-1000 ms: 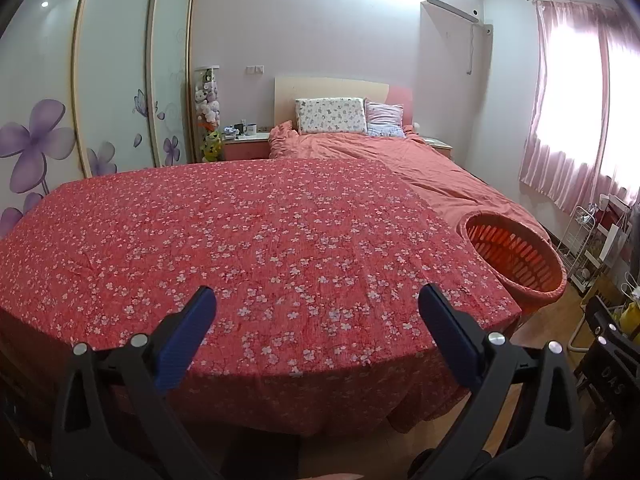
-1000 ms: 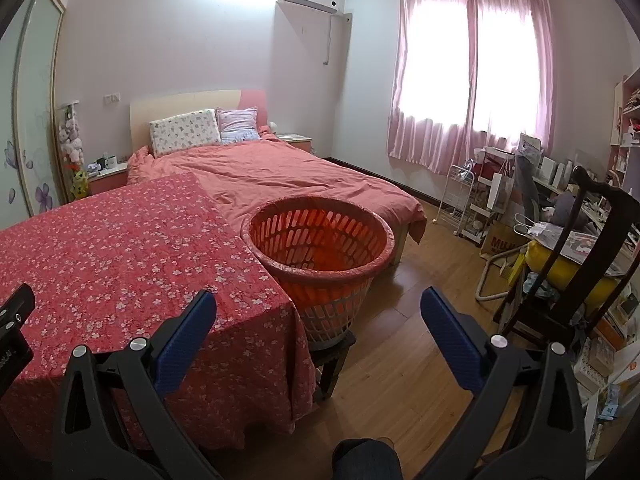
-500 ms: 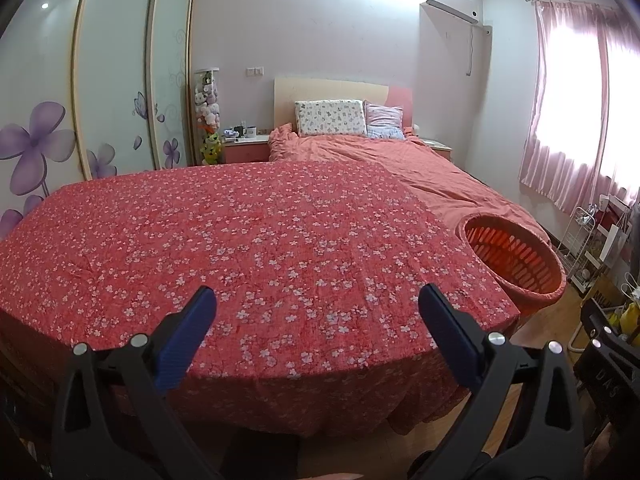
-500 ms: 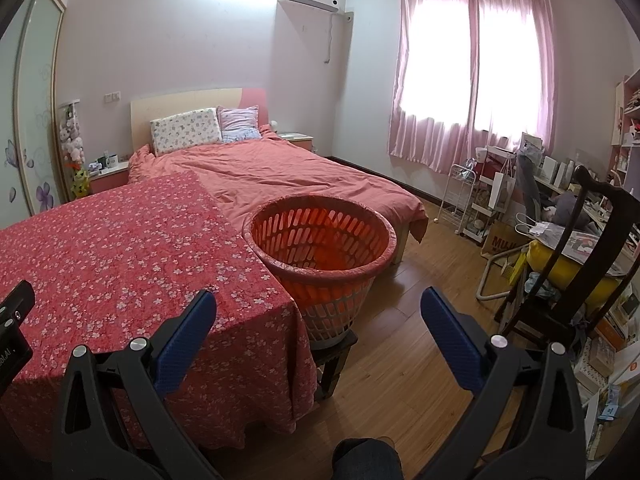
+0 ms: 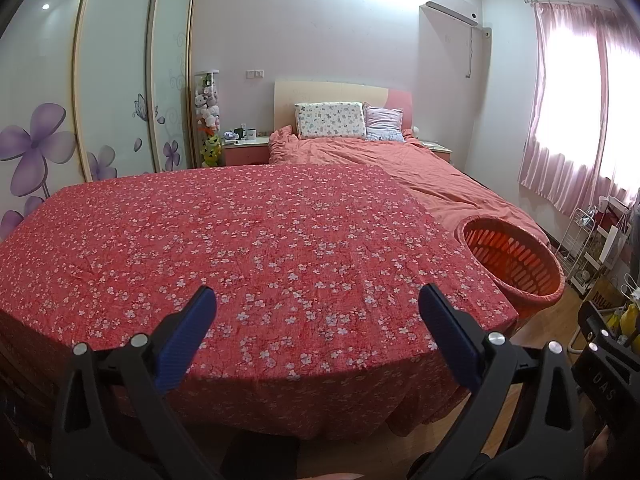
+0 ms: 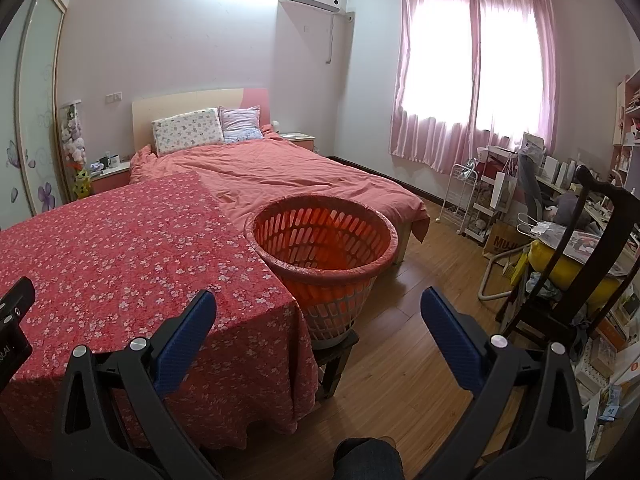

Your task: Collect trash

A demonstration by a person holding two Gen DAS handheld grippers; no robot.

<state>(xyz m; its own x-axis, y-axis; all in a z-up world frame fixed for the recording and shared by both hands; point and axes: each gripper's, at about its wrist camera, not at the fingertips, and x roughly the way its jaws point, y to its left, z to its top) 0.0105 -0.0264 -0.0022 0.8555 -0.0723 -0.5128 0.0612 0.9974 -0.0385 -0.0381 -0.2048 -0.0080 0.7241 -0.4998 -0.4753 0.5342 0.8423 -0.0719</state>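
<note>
An orange slotted plastic basket (image 6: 324, 240) stands on a low dark stool at the right corner of a table covered with a red flowered cloth (image 5: 248, 248); it also shows in the left wrist view (image 5: 516, 260). I see nothing inside it. No trash shows on the cloth. My left gripper (image 5: 316, 312) is open and empty over the cloth's near edge. My right gripper (image 6: 318, 316) is open and empty, in front of the basket and above the wooden floor.
A bed (image 6: 288, 176) with salmon bedding lies behind the table. A dark wooden chair (image 6: 580, 264) and a cluttered desk and white rack (image 6: 464, 196) stand at the right. Wardrobe doors (image 5: 112, 88) line the left wall. A knee (image 6: 366, 460) shows at the bottom.
Both views have shifted slightly; the table and basket sit a little lower and closer in frame. Both grippers stay open and empty.
</note>
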